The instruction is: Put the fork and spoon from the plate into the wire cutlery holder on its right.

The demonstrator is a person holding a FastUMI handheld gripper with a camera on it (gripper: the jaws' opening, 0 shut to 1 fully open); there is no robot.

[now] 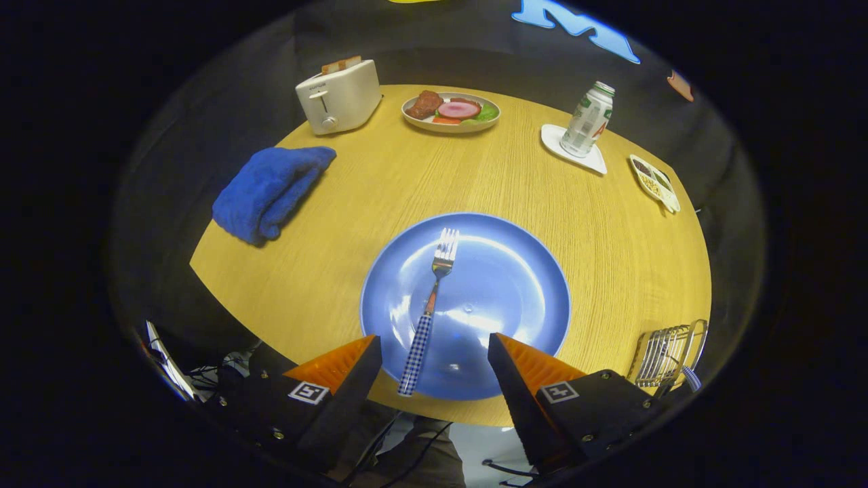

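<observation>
1. One fork [430, 308] lies on the blue plate [515, 285], tines toward the far side, checked handle toward the near side; the handle end reaches over the plate's near rim.
2. Gripper [434, 347]: the fingers stand wide apart with nothing held. The fork handle lies between them, closer to the left finger, touching neither as far as can be seen.
3. Plate sits on a round wooden table [339, 271], close to its near edge, with both fingertips over the plate's near rim.
4. Wire cutlery holder [668, 356] stands at the table's near right, right of the plate and apart from it. A checked handle [690, 378] like the fork's shows at its near right side; whether it is the spoon cannot be told, nor whether it sits inside.
5. Left of the plate, a folded blue towel [271, 190] lies near the table's left edge.
6. Far left: a white toaster [339, 98] with toast showing in its slot.
7. Far centre: a plate of food [451, 112].
8. Far right: a bottle [588, 118] upright on a white coaster [597, 161]; further right, a small divided dish [654, 183] near the table edge.
9. Below the table's near edge, between the fingers, a person's trouser leg [424, 454] and some cables [217, 369] show.
</observation>
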